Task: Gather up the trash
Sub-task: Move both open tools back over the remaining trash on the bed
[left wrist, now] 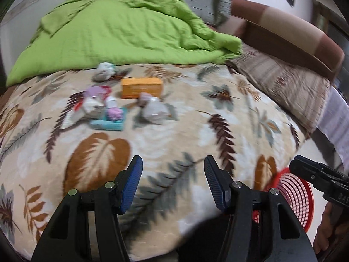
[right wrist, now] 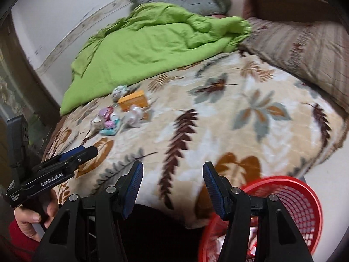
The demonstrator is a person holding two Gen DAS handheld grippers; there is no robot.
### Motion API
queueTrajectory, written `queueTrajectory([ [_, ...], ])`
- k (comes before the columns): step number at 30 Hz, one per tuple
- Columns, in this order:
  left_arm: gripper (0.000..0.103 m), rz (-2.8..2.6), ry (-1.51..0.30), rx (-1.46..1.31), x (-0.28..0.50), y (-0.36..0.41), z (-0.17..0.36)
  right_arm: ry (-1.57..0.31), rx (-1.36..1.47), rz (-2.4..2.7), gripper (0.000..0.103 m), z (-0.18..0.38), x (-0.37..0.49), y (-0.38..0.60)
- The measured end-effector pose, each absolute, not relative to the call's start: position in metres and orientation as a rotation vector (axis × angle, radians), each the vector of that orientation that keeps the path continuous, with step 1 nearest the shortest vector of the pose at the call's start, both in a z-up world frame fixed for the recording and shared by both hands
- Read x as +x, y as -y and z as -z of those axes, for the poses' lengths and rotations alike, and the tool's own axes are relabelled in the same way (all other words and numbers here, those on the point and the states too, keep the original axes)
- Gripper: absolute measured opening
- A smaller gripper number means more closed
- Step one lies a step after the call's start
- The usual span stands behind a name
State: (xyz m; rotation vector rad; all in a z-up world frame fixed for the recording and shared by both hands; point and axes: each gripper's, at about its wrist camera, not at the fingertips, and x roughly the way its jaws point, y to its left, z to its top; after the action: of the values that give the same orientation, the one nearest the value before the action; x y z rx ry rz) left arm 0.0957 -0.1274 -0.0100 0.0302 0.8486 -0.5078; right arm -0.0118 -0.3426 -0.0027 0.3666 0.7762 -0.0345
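Waiting just below the green quilt [left wrist: 122, 32], your trash pile [left wrist: 117, 107] lies uncollected; the red basket [right wrist: 290, 187], well apart from it, already holds some scraps. Your left gripper [left wrist: 173, 183] and right gripper [right wrist: 172, 183] gape, empty.

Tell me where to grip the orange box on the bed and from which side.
Judging by its pose, grip the orange box across its short width, near the middle, coming from above. It lies flat on the leaf-print blanket with crumpled wrappers at its near corner, so a side approach looks crowded.

bare blanket [left wrist: 165, 144] ahead, trash pile [left wrist: 113, 107] beyond
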Motion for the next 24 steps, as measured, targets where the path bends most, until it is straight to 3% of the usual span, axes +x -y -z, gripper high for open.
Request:
queueTrajectory([
  [24,0.058,0.351,-0.851,-0.072,0.183,0.007,0.019,-0.876,0.344,-0.125,0.062,0.017,0.113,0.285],
])
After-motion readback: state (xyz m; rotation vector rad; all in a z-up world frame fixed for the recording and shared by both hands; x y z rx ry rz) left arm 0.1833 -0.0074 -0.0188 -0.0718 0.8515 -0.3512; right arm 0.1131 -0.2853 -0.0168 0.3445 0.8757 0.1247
